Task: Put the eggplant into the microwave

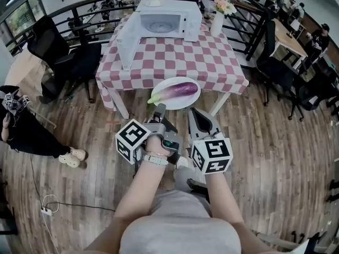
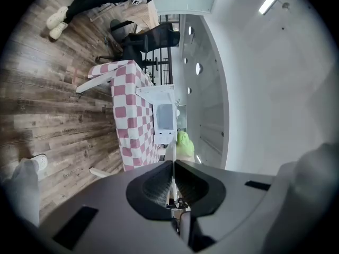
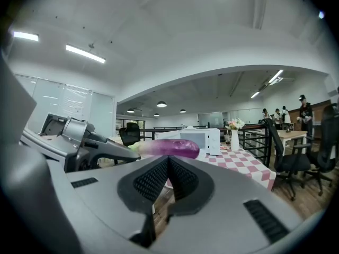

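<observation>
With my left gripper [image 1: 159,110] and right gripper [image 1: 195,114] each pinched on the rim of the white round plate [image 1: 183,103], the glossy purple eggplant [image 1: 179,91] lies loose on it, well short of the open white microwave [image 1: 169,20], and may roll off if either side dips.

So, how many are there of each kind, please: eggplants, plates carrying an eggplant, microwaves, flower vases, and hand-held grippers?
eggplant: 1
plate: 1
microwave: 1
flower vase: 1
hand-held gripper: 2 (left hand-held gripper, right hand-held gripper)
Total: 6
</observation>
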